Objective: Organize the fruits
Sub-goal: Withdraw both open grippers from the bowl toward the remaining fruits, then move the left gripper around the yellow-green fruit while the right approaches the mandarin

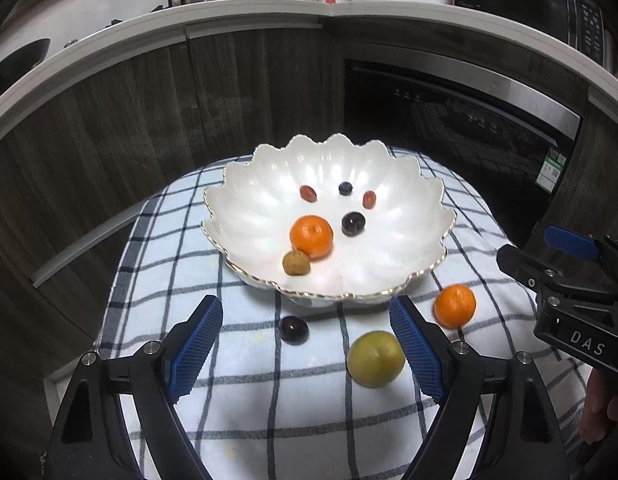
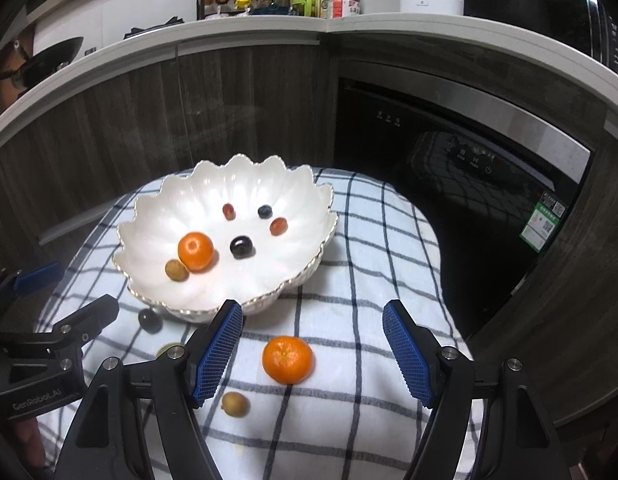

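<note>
The right gripper (image 2: 313, 354) hangs with jaws wide apart, and the loose orange (image 2: 287, 359) lies on the checked cloth (image 2: 369, 280) squarely between them, near the bowl (image 2: 149, 216). The left gripper (image 1: 307, 346), also agape, faces the green fruit (image 1: 375, 364).

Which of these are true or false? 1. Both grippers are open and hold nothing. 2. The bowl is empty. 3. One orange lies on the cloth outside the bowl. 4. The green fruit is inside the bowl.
1. True: the left gripper and right gripper are open, nothing between their fingers.
2. False: the bowl holds an orange in the bowl and small fruits.
3. True: the loose orange rests on the checked cloth.
4. False: the green fruit lies on the cloth.
</note>
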`<action>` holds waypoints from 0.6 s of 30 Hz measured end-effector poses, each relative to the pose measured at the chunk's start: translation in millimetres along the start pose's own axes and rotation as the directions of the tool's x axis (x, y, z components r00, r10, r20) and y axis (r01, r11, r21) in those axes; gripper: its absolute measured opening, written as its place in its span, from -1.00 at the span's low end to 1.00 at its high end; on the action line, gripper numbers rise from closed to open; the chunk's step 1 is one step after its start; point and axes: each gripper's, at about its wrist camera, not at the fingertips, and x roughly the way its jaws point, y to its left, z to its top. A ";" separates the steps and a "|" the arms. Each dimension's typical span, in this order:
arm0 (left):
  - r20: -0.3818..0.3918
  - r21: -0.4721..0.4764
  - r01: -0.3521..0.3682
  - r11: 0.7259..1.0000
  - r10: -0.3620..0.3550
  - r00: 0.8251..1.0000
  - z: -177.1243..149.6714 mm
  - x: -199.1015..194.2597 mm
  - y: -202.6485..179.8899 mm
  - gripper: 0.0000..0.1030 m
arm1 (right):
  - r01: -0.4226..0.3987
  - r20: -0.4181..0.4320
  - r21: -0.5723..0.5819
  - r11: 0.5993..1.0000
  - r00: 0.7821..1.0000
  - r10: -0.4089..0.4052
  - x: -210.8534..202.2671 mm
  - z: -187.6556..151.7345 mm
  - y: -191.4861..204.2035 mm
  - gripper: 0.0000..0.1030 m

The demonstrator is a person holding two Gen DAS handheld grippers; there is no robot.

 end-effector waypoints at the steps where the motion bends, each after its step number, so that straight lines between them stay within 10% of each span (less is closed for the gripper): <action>1: 0.000 0.001 0.004 1.000 -0.004 1.000 -1.9 0.5 -0.9 0.67 | -0.003 -0.001 -0.003 1.000 1.000 0.003 0.5 -1.5 -0.4 0.43; 18: -0.035 0.064 0.051 0.997 -0.049 0.998 -28.5 19.9 -27.9 0.67 | -0.057 -0.027 -0.036 0.998 0.998 0.056 23.8 -27.7 -8.9 0.43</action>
